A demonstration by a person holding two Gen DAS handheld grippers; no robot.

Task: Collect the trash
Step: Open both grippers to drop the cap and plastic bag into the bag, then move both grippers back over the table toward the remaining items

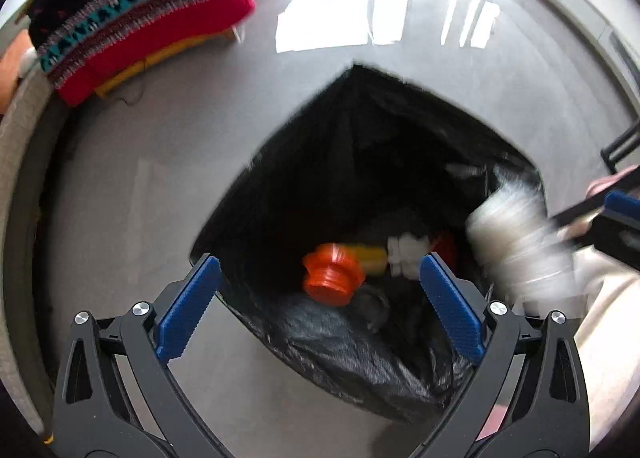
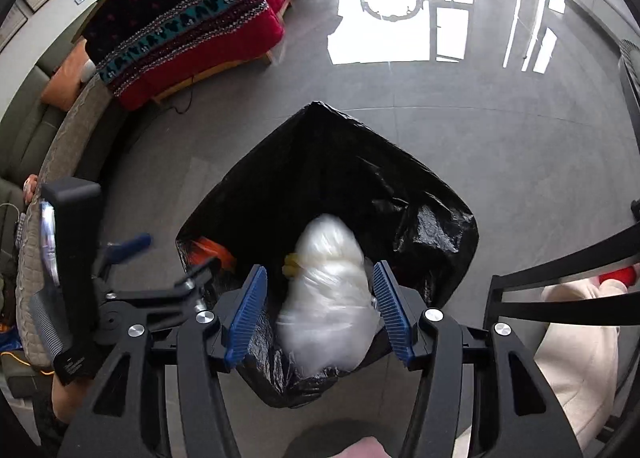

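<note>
While both grippers pointed down into the black trash bag [image 2: 404, 194], the clear plastic bottle [image 2: 332, 298] lay lengthwise between the right gripper [image 2: 318, 312] fingers, which stood apart, unclamped; the left gripper [image 1: 316, 302] fingers stood wide, empty.

A glossy black trash bag [image 2: 400, 194] gapes on the grey floor [image 2: 500, 118]. Inside it are an orange bottle [image 1: 332, 274] and a milky-clear crumpled plastic bottle [image 2: 332, 298]. At ten o'clock, a navy blanket [image 2: 192, 10] carries teal, patterned and red bands. The gripper pads [image 1: 188, 306] are blue.
</note>
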